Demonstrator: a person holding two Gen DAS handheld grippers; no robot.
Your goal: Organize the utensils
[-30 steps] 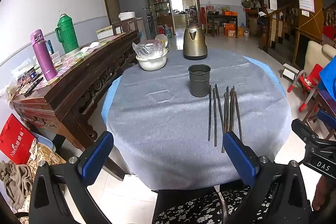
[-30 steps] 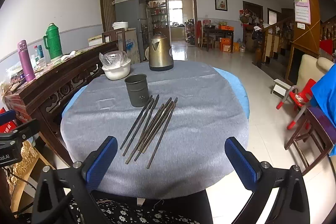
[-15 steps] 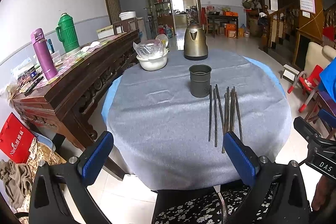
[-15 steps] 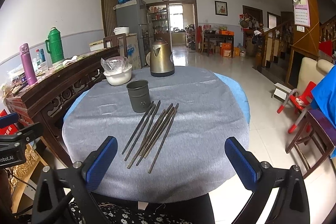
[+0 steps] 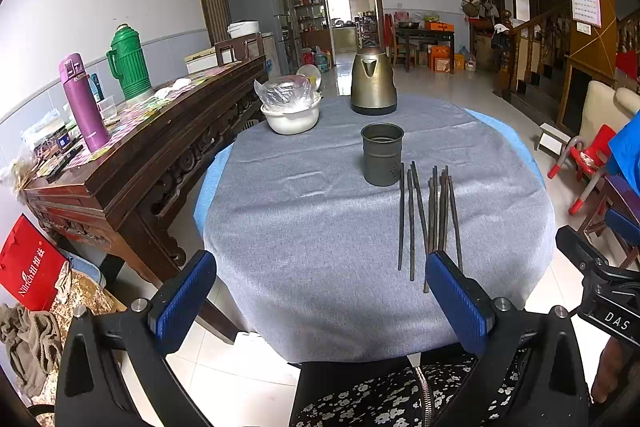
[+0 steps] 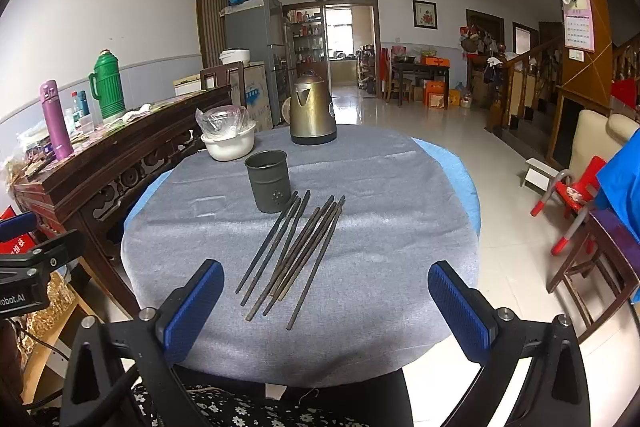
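Several dark chopsticks point(image 5: 428, 215) lie side by side on the grey-clothed round table point(image 5: 312, 227), just right of a dark metal holder cup point(image 5: 381, 153) that stands upright and looks empty. In the right wrist view the chopsticks point(image 6: 296, 251) fan out toward me from the cup point(image 6: 268, 181). My left gripper point(image 5: 320, 299) is open and empty, held off the table's near edge. My right gripper point(image 6: 326, 303) is open and empty, near the same edge, with the chopstick ends between its fingers in view.
A brass kettle point(image 5: 373, 81) and a white bowl with a plastic bag point(image 5: 291, 107) stand at the table's far side. A dark wooden sideboard point(image 5: 132, 155) with flasks runs along the left. Red chairs point(image 6: 568, 195) stand to the right.
Both grippers have tilted and risen slightly, so the table sits lower in each view. The chopsticks and cup have not moved. Both grippers stay open.
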